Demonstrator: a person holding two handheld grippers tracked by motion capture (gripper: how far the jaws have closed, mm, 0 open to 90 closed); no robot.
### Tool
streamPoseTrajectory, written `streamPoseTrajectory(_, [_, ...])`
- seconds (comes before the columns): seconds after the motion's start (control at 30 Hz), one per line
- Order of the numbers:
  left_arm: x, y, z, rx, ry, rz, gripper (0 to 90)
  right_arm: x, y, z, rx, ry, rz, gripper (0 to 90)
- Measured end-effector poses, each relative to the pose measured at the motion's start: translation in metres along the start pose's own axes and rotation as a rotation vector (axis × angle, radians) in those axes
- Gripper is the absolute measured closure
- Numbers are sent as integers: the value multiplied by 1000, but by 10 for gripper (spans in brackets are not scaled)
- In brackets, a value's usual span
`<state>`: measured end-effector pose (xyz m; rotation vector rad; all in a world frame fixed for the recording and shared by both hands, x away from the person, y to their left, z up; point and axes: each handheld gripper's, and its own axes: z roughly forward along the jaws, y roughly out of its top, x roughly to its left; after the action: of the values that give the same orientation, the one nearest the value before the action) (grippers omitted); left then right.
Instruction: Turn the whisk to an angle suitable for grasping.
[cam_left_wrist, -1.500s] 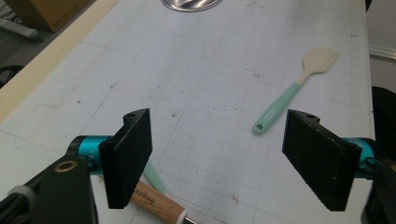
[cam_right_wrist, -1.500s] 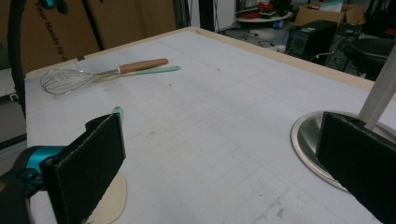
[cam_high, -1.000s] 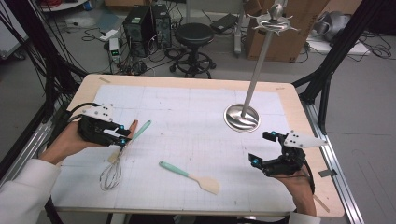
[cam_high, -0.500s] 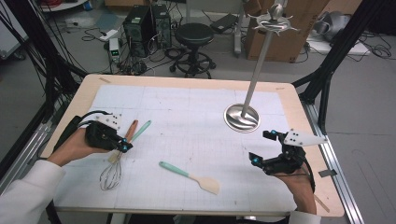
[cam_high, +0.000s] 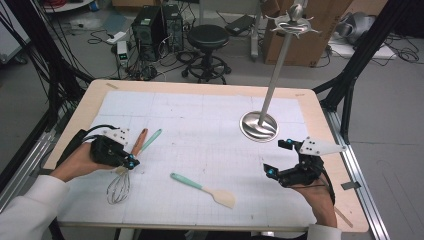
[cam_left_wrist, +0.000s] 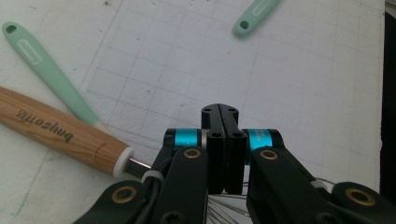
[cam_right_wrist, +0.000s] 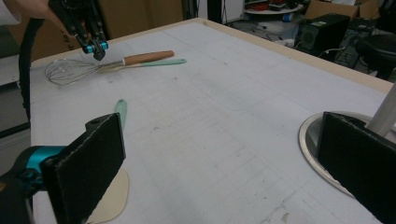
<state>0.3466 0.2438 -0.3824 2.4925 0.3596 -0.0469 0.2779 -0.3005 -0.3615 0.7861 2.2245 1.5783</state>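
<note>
Whisk lies on the worktop beside a green utensil; the left claw, clamped on its metal neck, should lift level, while the right claw gapes wide.

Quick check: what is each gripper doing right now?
Left gripper: shut, jaws together above the whisk, gripping nothing.
Right gripper: open, empty.

wooden whisk handle, printed brand, not legible
</note>
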Motion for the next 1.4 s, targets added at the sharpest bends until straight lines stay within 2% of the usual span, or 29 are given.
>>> streamPoseTrajectory(0.2, [-5, 0, 8, 28, -2, -5, 897, 1, 0, 1, 5, 0, -6, 2])
streamPoseTrajectory(0.23, [-5, -1, 8, 35, 0, 4, 897, 1, 0, 3, 14, 4, -9, 2])
streamPoseTrajectory(0.33, [-6, -4, 12, 36, 2, -16, 897, 2, 0, 5, 17, 5, -10, 2])
streamPoseTrajectory(0.37, [-5, -5, 12, 57, 5, -5, 897, 2, 0, 6, 25, 8, -11, 2])
streamPoseTrajectory(0.43, [-6, -7, 14, 63, 12, -12, 897, 2, 0, 7, 31, 7, -13, 2])
streamPoseTrajectory(0.53, [-5, -9, 13, 73, 14, -13, 897, 3, 0, 7, 33, 9, -11, 3])
streamPoseTrajectory(0.57, [-7, -10, 14, 66, 16, -25, 897, 3, 0, 7, 31, 9, -11, 2])
streamPoseTrajectory(0.7, [-7, -11, 15, 94, 21, -16, 897, 4, 0, 5, 24, 9, -12, 3])
streamPoseTrajectory(0.77, [-8, -13, 16, 101, 19, -24, 897, 4, 0, 5, 25, 6, -16, 2])
streamPoseTrajectory(0.9, [-8, -15, 16, 117, 16, -22, 897, 4, -1, 4, 24, 9, -9, 2])
streamPoseTrajectory(1.17, [-8, -19, 13, 119, 19, -29, 897, 4, -2, 3, 28, 8, -8, 2])
streamPoseTrajectory(1.3, [-9, -26, 11, 147, 23, -27, 897, 4, -2, 4, 31, 8, -8, 2])
streamPoseTrajectory(1.4, [-9, -34, 5, 131, 37, -48, 897, 4, -2, 5, 34, 7, -10, 2])
